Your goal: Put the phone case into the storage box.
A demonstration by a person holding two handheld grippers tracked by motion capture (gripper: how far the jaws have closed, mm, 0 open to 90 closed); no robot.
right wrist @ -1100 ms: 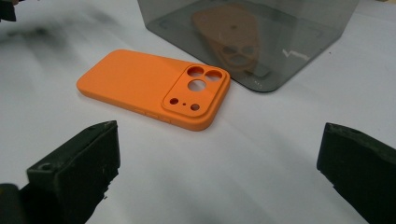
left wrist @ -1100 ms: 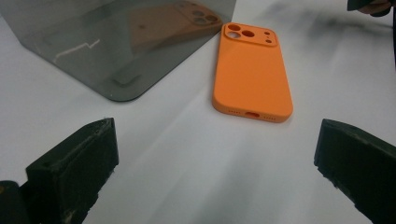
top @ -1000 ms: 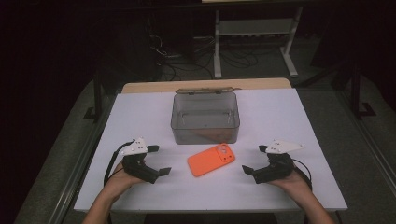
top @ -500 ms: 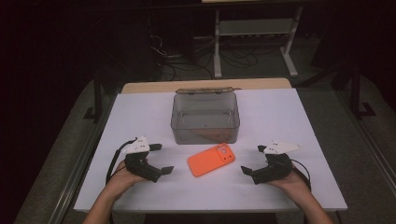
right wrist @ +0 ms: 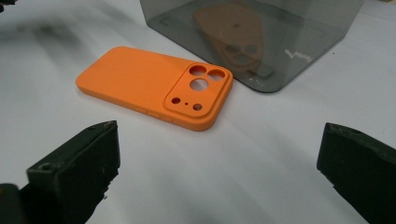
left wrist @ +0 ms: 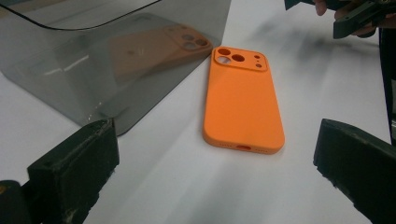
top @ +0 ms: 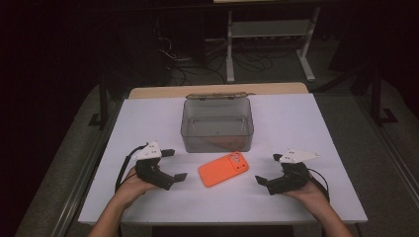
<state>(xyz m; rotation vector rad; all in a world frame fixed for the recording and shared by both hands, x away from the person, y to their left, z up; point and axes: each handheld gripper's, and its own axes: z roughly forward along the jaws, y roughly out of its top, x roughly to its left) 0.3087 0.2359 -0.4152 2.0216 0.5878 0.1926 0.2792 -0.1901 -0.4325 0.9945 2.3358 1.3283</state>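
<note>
Bright overhead light falls on the white tabletop (top: 306,128) while the room past its far edge lies in near darkness. The smoky plastic box (left wrist: 102,51) mirrors the orange phone case (left wrist: 243,100) in its glossy wall. Soft shadows smear across the tabletop's far part in both gripper views, where the near black jaws loom blurred and grainy.

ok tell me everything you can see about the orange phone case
The orange phone case looks like matte, soft silicone with rounded corners. It lies flat on the white table, back side up, with a raised camera block holding three large round cutouts and smaller holes, plus a slot cutout in the bottom edge. Its camera end points toward the smoky clear plastic box, whose wall mirrors it. It lies between the two open hand-held grippers, and neither touches it.
</note>
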